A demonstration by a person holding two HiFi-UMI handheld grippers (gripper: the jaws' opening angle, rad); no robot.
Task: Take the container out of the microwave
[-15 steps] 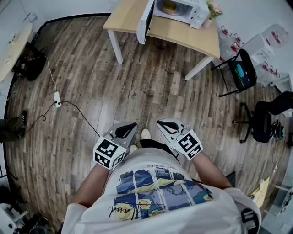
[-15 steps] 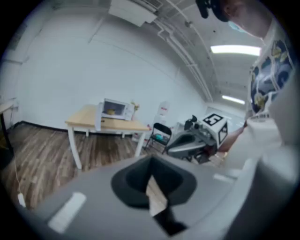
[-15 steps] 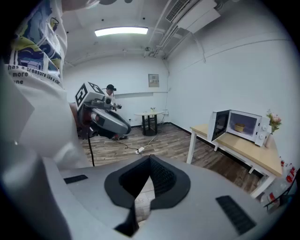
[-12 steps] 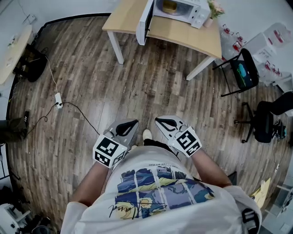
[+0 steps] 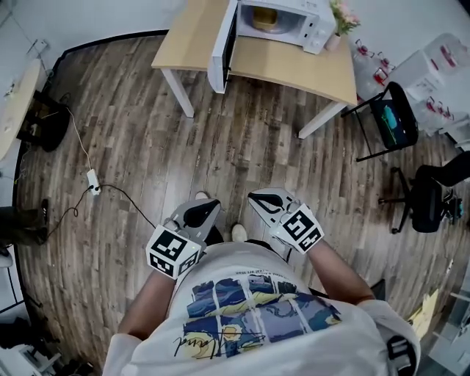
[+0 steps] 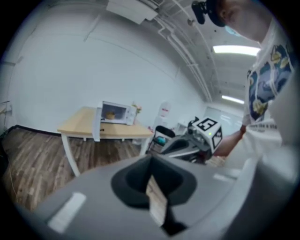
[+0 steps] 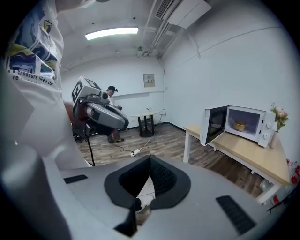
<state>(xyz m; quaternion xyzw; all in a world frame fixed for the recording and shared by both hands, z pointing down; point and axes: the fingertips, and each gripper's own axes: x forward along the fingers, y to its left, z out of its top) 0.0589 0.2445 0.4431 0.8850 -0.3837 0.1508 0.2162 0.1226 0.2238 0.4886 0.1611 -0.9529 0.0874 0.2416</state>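
A white microwave [image 5: 283,16] stands on a light wooden table [image 5: 294,64] at the far end of the room, its door [image 5: 222,48] swung open to the left. Inside sits a yellow container [image 5: 266,17], also seen in the right gripper view as the container [image 7: 239,125] and, small, in the left gripper view as the container [image 6: 110,114]. My left gripper [image 5: 209,204] and right gripper [image 5: 257,197] are held close to the person's body, well short of the table. Both are shut with nothing between their jaws.
Wooden floor lies between me and the table. A black folding chair [image 5: 391,114] and an office chair [image 5: 433,194] stand at the right, with white storage boxes [image 5: 433,70] behind. A power strip [image 5: 92,180] with cables lies at the left. A flower vase [image 5: 339,20] stands beside the microwave.
The person has stepped forward, so the table and microwave sit lower and nearer in the head view. Both grippers stay shut in front of the body.
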